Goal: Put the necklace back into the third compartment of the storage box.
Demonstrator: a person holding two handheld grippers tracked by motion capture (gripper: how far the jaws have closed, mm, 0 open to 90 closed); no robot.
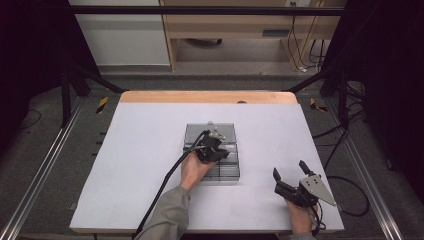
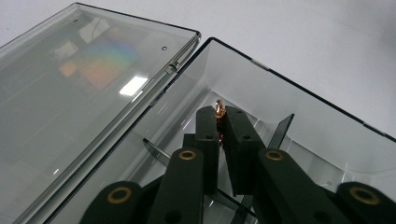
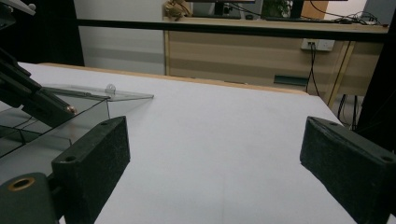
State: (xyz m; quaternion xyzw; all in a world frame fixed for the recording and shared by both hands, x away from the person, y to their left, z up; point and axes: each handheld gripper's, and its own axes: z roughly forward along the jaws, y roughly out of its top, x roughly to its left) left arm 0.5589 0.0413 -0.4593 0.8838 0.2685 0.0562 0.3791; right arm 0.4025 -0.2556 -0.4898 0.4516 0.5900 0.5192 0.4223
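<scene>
The small coppery item (image 2: 219, 112) pinched in the left claw (image 2: 220, 122) was mostly hidden between its pads and too small to identify.

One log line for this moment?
left gripper: shut on small copper piece, inside open clear box | right gripper: open, empty, on table

No readable text — no labels, no numbers

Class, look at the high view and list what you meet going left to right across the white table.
Left claw, shut on a small copper-coloured piece inside the clear smoky box → bare white table → right claw, open with nothing between its jaws.
</scene>
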